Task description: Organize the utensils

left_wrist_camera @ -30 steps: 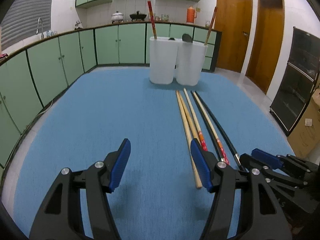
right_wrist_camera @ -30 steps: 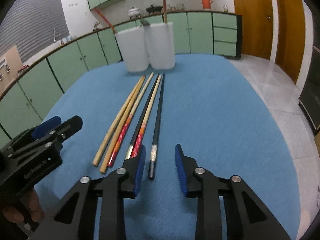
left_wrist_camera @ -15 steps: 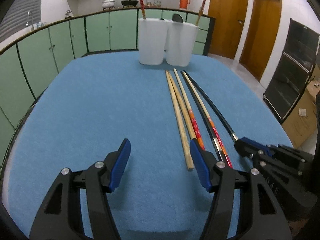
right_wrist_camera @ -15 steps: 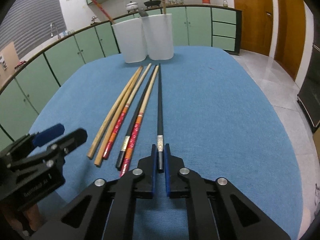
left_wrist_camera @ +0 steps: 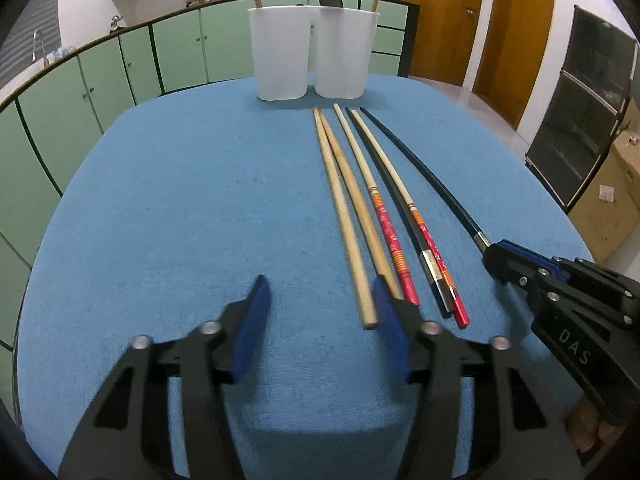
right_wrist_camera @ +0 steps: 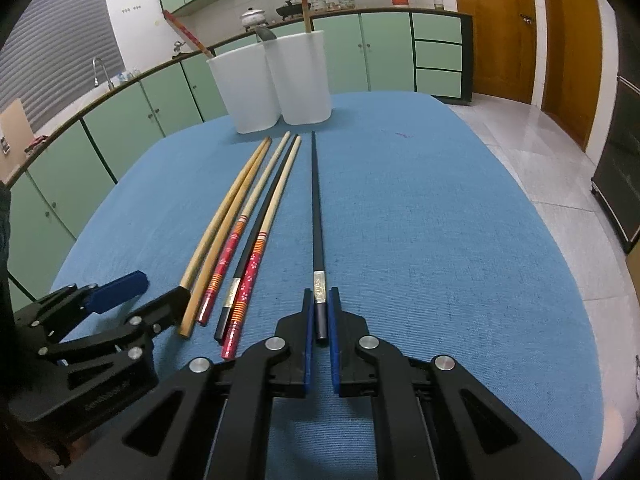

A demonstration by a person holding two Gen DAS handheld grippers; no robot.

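Observation:
Several chopsticks lie side by side on the blue table: two plain wooden ones [left_wrist_camera: 344,208], two red-patterned ones [left_wrist_camera: 386,226] and a black one [right_wrist_camera: 256,224] among them. My right gripper [right_wrist_camera: 320,322] is shut on the near end of a separate black chopstick [right_wrist_camera: 317,216], which also shows in the left wrist view [left_wrist_camera: 424,172]. My left gripper [left_wrist_camera: 320,312] is open and empty, its right finger beside the wooden chopsticks' near ends. Two white holders [left_wrist_camera: 282,52] [left_wrist_camera: 344,54] stand at the far end with utensils in them.
The blue table [left_wrist_camera: 180,200] ends in rounded edges on all sides. Green cabinets [left_wrist_camera: 120,64] run behind and to the left. Wooden doors [left_wrist_camera: 440,20] and a tiled floor [right_wrist_camera: 540,152] lie to the right.
My right gripper closed on the black chopstick's near end and has drawn it rightward away from the others. My left gripper moved forward toward the wooden chopsticks, still open.

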